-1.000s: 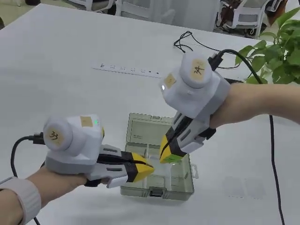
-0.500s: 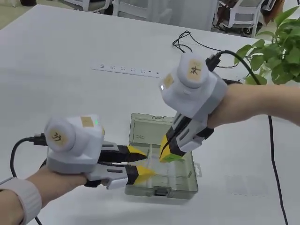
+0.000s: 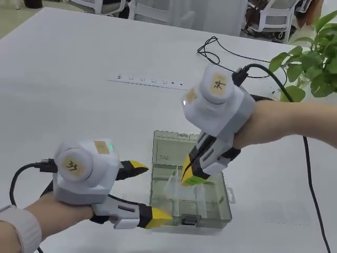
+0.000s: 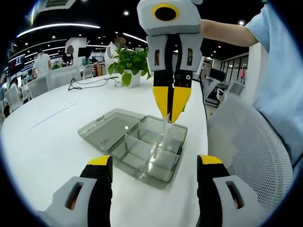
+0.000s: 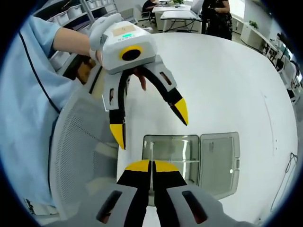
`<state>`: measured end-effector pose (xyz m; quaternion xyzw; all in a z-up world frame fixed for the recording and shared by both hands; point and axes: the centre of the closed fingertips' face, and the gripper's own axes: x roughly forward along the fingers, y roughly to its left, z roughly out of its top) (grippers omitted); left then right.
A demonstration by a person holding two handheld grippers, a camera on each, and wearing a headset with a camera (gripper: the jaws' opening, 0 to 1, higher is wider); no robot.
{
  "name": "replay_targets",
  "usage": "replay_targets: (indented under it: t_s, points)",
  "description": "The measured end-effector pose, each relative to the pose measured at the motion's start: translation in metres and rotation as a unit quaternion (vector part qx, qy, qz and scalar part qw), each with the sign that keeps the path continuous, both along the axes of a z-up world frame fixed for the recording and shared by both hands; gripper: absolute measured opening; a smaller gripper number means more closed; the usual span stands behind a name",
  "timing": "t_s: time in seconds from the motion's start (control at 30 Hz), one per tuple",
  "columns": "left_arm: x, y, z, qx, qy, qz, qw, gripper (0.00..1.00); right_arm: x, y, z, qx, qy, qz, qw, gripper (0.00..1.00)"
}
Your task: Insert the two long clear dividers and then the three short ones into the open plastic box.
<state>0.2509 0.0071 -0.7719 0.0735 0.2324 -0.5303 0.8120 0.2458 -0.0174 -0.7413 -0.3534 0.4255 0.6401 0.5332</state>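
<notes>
The open clear plastic box [image 3: 162,158] lies on the white table, lid flat toward the far side. It also shows as the box [image 4: 106,130] and the box [image 5: 215,158]. My right gripper [image 3: 188,179] points down into its tray, shut on a short clear divider [image 4: 164,135] that stands upright in the tray. Clear dividers [image 3: 200,194] stand inside. My left gripper [image 3: 148,192] hovers open just left of the box, nothing between its fingers [image 4: 98,176]. In the right gripper view my right gripper [image 5: 151,165] is shut above the tray and the left gripper [image 5: 150,124] faces it, wide open.
A white power strip [image 3: 150,81] lies farther back on the table, with a black cable [image 3: 221,47] beyond it. A green plant [image 3: 316,52] stands at the back right. A mesh chair [image 4: 246,142] is beside the near table edge.
My left gripper has opened wide and drawn back from the box toward the near left. The right gripper stays shut over the tray, holding the divider.
</notes>
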Motion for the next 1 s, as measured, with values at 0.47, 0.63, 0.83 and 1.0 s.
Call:
replay_targets:
  t_s: [0.47,0.63,0.83,1.0]
  points:
    - [0.000,0.019,-0.017,0.038,0.010,0.023,0.9989,1.00,0.028,0.003,-0.012,0.000,-0.020,-0.031,0.9993,0.02]
    - [-0.002,0.020,-0.018,0.037,0.014,0.028,0.9988,1.00,0.030,0.006,-0.016,0.001,-0.020,-0.031,0.9993,0.02]
    - [-0.003,0.024,-0.019,0.038,0.017,0.033,0.9986,0.99,0.030,0.011,-0.017,0.005,-0.017,-0.029,0.9994,0.02]
    - [-0.004,0.026,-0.020,0.038,0.019,0.035,0.9985,0.98,0.030,0.013,-0.020,0.005,-0.015,-0.027,0.9995,0.02]
